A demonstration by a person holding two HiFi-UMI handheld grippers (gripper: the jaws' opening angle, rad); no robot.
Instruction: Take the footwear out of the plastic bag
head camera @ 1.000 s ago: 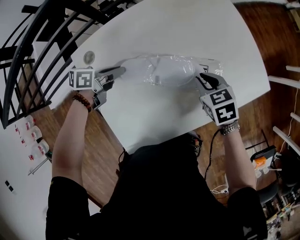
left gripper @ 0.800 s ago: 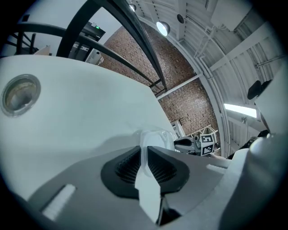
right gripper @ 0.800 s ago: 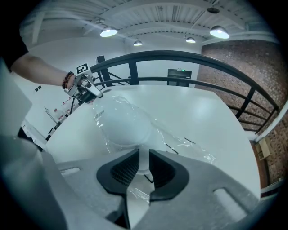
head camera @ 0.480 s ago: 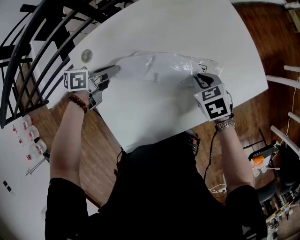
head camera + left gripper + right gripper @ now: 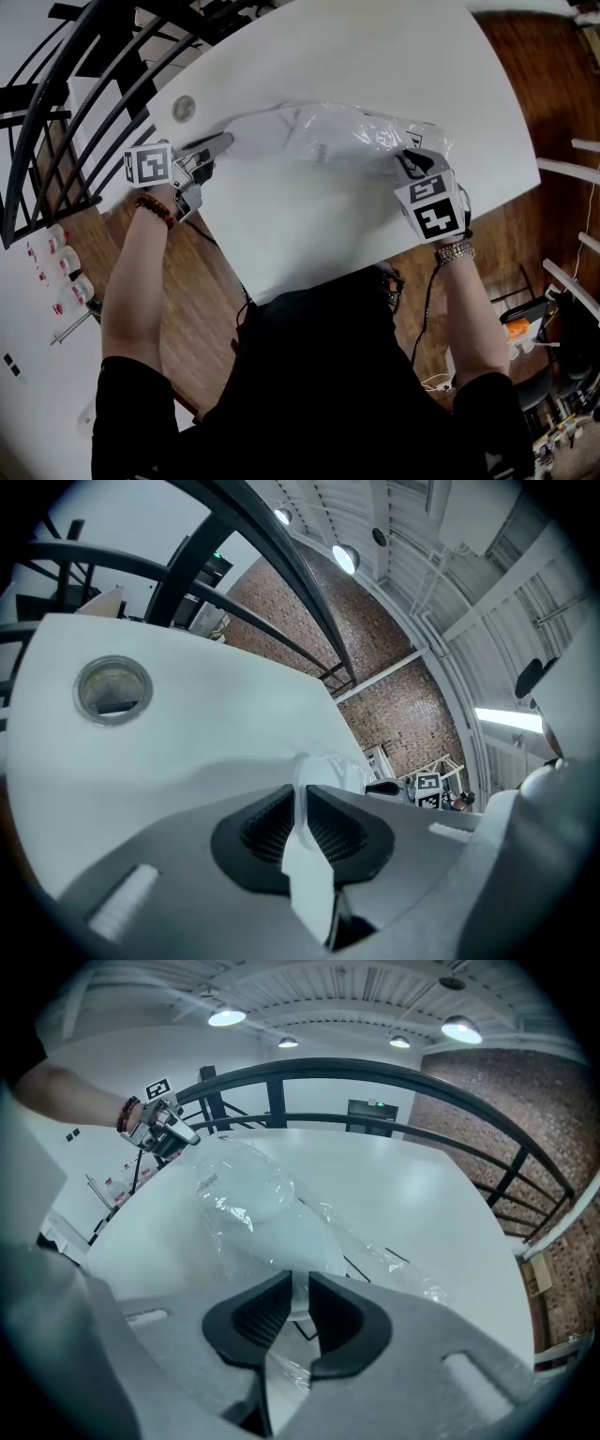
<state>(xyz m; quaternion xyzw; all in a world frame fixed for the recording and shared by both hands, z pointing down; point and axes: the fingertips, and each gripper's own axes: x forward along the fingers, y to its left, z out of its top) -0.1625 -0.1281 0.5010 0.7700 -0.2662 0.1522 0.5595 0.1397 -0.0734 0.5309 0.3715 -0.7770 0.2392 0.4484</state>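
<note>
The footwear [image 5: 267,133] (white, inside the plastic bag [image 5: 370,136]) shows no clear outline.

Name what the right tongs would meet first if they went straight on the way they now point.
The right tongs, which have just been closing on the plastic bag, point along it. First in line is the white footwear inside, right ahead of the tips; how close is unclear.

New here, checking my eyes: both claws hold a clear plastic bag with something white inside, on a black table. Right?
Not quite: the head view shows the table is white, not black. The rest holds: the left claw and right claw both hold the clear plastic bag with white footwear inside.
</note>
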